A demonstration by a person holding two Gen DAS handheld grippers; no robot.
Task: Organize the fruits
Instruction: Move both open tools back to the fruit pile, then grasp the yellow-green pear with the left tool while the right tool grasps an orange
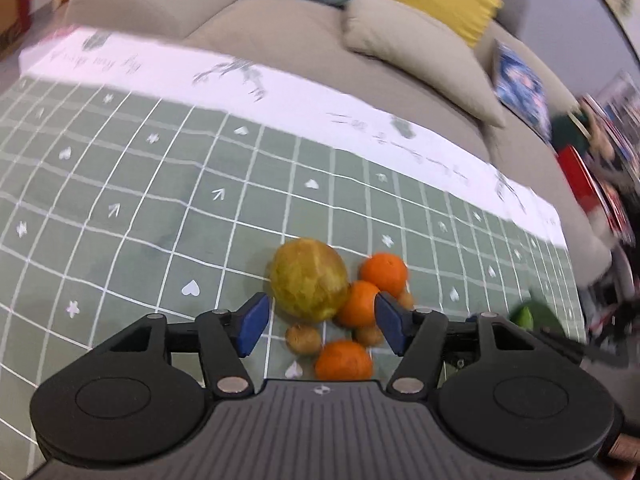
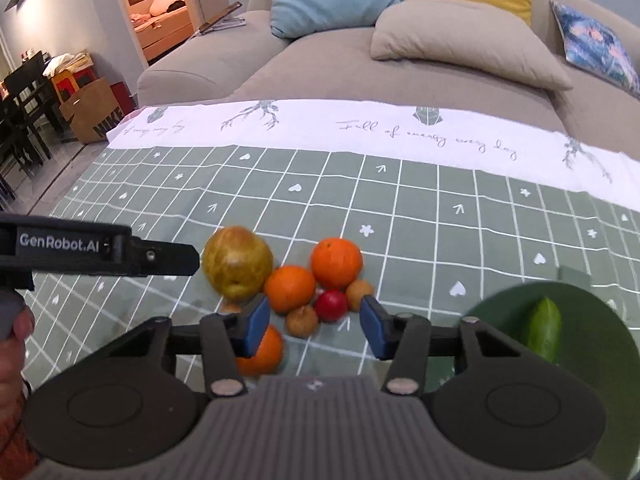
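A heap of fruit lies on the green checked tablecloth (image 2: pixel 440 224): a large yellow-green pear-like fruit (image 2: pixel 237 266), three oranges (image 2: pixel 337 263) (image 2: pixel 290 289) (image 2: pixel 262 350), a small red fruit (image 2: pixel 332 306) and small brown fruits (image 2: pixel 302 321). My right gripper (image 2: pixel 314 326) is open, just above the heap's near side. My left gripper (image 1: pixel 320 326) is open and empty over the same heap, the large fruit (image 1: pixel 309 280) and oranges (image 1: pixel 358 304) between its fingers. A green fruit (image 2: pixel 544 330) lies on a dark green plate (image 2: pixel 500 308) at the right.
The left gripper's body (image 2: pixel 100 250) reaches in from the left in the right wrist view. A grey sofa (image 2: pixel 360 64) with cushions stands behind the table. Dark chairs and a paper bag (image 2: pixel 96 116) are at far left.
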